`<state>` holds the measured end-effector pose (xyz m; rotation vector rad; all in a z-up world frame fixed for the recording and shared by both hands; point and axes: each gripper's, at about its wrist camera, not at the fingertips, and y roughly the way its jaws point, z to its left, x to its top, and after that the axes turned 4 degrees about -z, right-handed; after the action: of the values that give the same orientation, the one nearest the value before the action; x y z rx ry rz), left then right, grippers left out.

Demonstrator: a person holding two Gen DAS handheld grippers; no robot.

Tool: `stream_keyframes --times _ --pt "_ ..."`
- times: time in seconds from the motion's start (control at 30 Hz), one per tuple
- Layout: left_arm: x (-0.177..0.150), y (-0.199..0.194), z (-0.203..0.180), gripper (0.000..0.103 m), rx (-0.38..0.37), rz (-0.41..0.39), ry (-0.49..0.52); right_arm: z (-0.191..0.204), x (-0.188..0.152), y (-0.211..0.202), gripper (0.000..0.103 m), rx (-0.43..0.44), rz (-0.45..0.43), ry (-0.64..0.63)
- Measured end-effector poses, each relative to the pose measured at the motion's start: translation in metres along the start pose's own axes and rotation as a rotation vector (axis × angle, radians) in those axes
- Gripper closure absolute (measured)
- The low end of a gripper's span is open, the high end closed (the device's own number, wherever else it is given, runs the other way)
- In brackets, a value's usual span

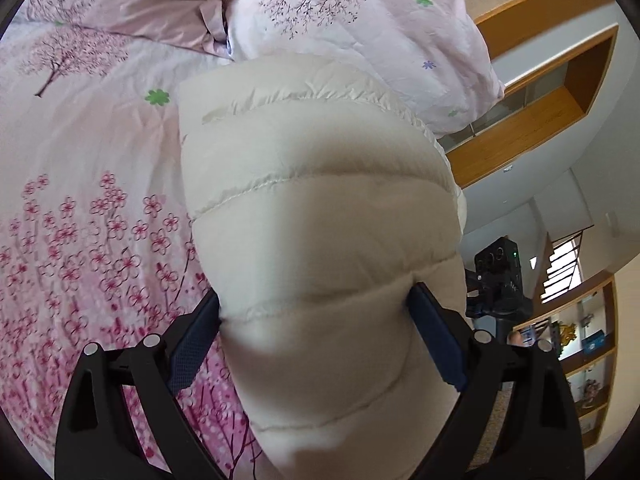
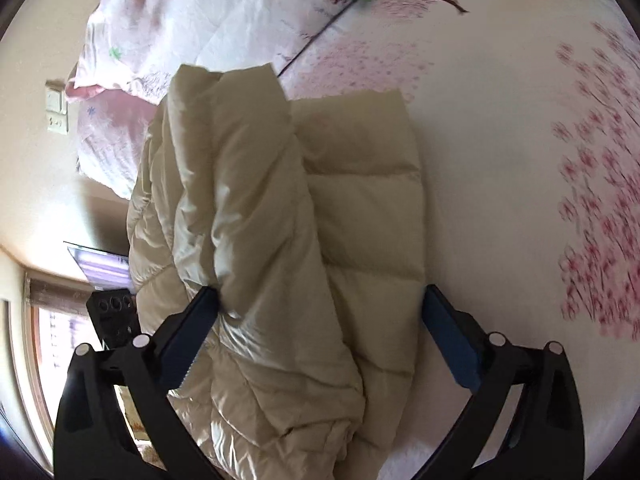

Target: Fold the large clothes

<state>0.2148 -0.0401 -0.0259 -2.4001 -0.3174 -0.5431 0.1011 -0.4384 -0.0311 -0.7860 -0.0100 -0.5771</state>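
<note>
The main risk is the puffy jacket [image 1: 316,216] springing back open: its slippery, padded layers could slide off each other once let go, and the loose roll near the bed [image 1: 80,152] edge might slump to the floor.

The left gripper [image 1: 316,312] has its fingers pressed into both sides of a jacket fold, apparently clamped (the close view blurs the contact).

The right gripper [image 2: 320,316] stands wide apart, gripping nothing; the jacket lies between its fingers on the flowered sheet.
</note>
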Motion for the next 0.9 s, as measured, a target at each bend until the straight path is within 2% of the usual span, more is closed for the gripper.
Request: stream_keyframes --times 0.23,0.33,0.43,0.47,0.5,0.53,0.6,0.67,0.73,0.9 --pt "0.008 0.015 0.007 0.009 -0.045 0.003 -0.031 0.016 0.004 0.022 0.002 0.120 0.065 -0.073" --pt "0.007 0.016 0.009 0.012 -0.061 -0.002 -0.034 0.022 0.003 0.027 0.004 0.142 0.066 -0.101" --pt "0.007 0.016 0.011 0.019 -0.086 -0.015 -0.037 0.024 0.001 0.032 0.028 0.172 0.084 -0.091" --pt "0.008 0.015 0.013 0.024 -0.094 -0.019 -0.040 0.021 -0.004 0.030 0.042 0.211 0.097 -0.072" --pt "0.008 0.014 0.014 0.028 -0.106 -0.026 -0.043 0.020 -0.005 0.033 0.050 0.238 0.101 -0.061" --pt "0.009 0.013 0.015 0.033 -0.116 -0.030 -0.044 0.021 -0.007 0.033 0.053 0.247 0.092 -0.061" --pt "0.009 0.010 0.016 0.042 -0.139 -0.041 -0.045 0.023 -0.010 0.031 0.065 0.262 0.076 -0.056" --pt "0.010 0.005 0.016 0.053 -0.165 -0.051 -0.043 0.030 -0.014 0.028 0.072 0.273 0.060 -0.060" --pt "0.012 0.000 0.013 0.058 -0.187 -0.062 -0.035 0.040 -0.016 0.023 0.076 0.266 0.042 -0.073" --pt "0.026 -0.029 0.013 0.064 -0.190 -0.121 0.003 0.080 -0.014 0.021 0.079 0.270 0.015 -0.142"
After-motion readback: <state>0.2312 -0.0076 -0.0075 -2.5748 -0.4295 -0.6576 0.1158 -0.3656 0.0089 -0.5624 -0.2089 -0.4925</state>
